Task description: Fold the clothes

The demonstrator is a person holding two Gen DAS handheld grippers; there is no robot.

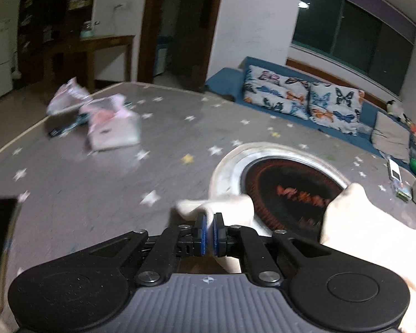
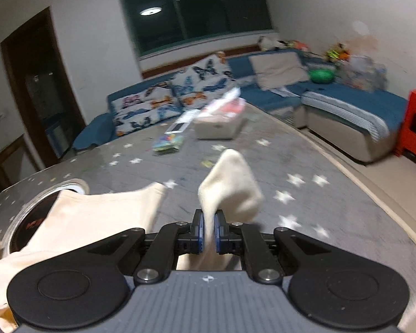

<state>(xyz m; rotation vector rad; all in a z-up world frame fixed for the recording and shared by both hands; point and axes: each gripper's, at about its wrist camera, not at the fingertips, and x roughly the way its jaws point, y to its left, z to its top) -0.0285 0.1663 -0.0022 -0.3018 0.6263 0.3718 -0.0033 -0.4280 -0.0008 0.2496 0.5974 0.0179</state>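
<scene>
Cream cloth [image 2: 77,216], thin and limp, is the task's thing: one garment, pinched at two spots and lying low over a grey star-print bench [image 1: 97,172]. The left gripper [image 1: 209,231] is clenched on a small bunched fold of it, which pokes out toward 11 o'clock from the pads. More of the fabric rises at 3 o'clock in that view, draping across a round, dark, metal-rimmed hotplate [image 1: 285,183] set into the bench. The right gripper [image 2: 209,233] is clamped on another part, and a soft lobe of cloth flops forward past the fingers at 12 o'clock. In the right view the body of the garment spreads to 9 o'clock, over the hotplate's rim.

By my judgement it weighs almost nothing and has no stiffness, so it will sag between the two grips and crease wherever it touches down. It looks like knit cotton, not slippery, so a pinch near a corner or hem should hold. Grips kept well apart along one edge would keep that edge taut for laying a clean fold.

Pink packets [image 1: 108,125] lie at 10 o'clock in the left view, a box [image 2: 219,127] at 12 o'clock in the right; both are well apart from the cloth.
</scene>
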